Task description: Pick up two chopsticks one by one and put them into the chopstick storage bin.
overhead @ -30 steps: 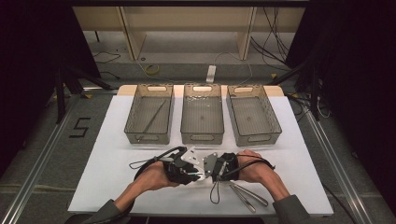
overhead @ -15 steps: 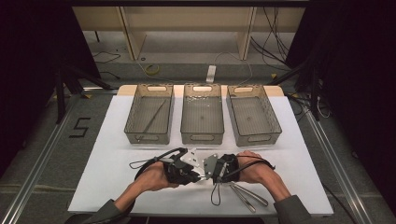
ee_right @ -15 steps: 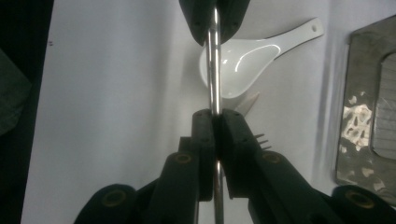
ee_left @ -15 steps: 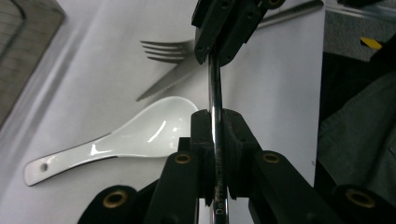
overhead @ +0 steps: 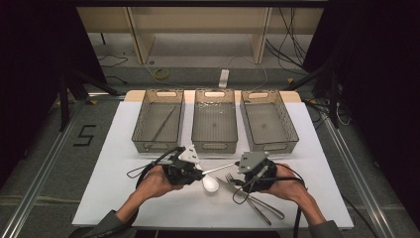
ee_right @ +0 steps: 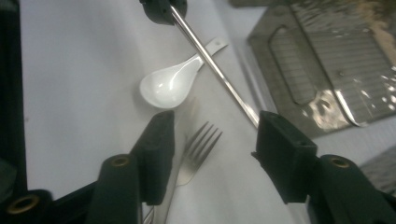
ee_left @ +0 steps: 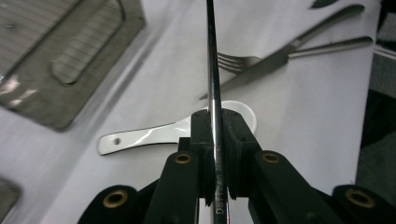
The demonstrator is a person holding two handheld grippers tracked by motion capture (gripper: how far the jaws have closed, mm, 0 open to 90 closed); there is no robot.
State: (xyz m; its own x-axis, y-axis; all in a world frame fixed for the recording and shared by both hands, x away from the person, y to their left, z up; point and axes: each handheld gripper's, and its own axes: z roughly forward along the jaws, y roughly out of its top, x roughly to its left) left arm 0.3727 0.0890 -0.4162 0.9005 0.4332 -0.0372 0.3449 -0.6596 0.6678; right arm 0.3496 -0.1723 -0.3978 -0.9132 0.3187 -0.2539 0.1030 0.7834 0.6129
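Your left gripper [ee_left: 217,154] is clamped on a thin metal rod, likely a chopstick [ee_left: 211,56], which runs straight out ahead of it toward your right gripper [ee_right: 212,140], whose jaws have just been opening and now stand wide, the rod's far tip beside one pad. Held at one end only, the rod may pivot or slip as you swing it toward the trays [overhead: 213,147]. The left gripper view shows the pinch; the high view shows another stick in the left tray.
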